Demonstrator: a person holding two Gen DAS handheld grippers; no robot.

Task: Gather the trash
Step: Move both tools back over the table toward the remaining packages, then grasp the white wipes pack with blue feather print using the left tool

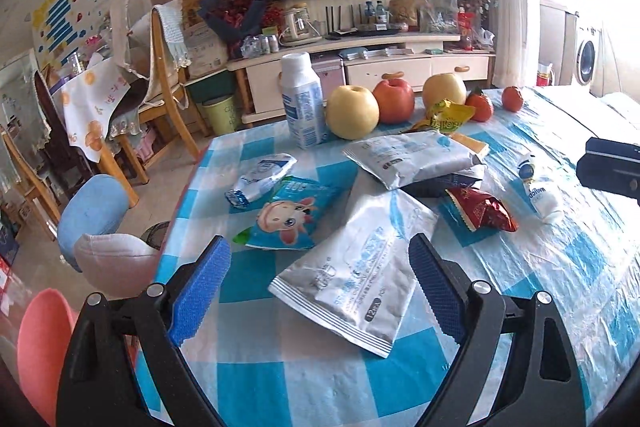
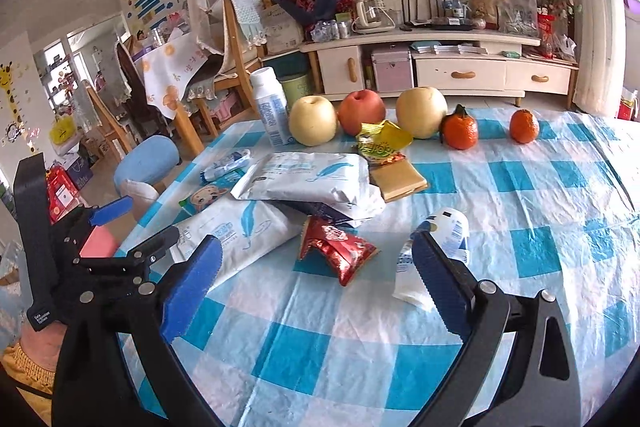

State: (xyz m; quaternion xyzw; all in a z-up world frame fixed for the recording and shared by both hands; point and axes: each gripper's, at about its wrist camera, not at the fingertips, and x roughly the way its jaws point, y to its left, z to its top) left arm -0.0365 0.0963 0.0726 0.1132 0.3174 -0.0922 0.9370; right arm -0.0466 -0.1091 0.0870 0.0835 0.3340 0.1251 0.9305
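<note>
My left gripper (image 1: 320, 267) is open above a white wipes packet (image 1: 352, 279) lying flat on the blue-checked tablecloth (image 1: 560, 267). Beyond it lie a blue cartoon wrapper (image 1: 286, 215), a crumpled white-blue wrapper (image 1: 262, 175), a second white packet (image 1: 416, 157) and a red wrapper (image 1: 482, 209). My right gripper (image 2: 316, 267) is open too, with nothing between its pads. The red wrapper (image 2: 340, 251) lies just ahead of it. A crushed white container (image 2: 440, 231) is partly hidden behind its right finger (image 2: 440, 283). A yellow wrapper (image 2: 382, 143) and a gold packet (image 2: 398, 181) lie further back.
A milk bottle (image 2: 270, 103), two pale pears (image 2: 312, 121), a red apple (image 2: 362, 111) and two tangerines (image 2: 460, 131) line the table's far edge. Left of the table stand stools (image 1: 92, 215), wooden chairs (image 1: 168, 75) and a green bin (image 1: 220, 113).
</note>
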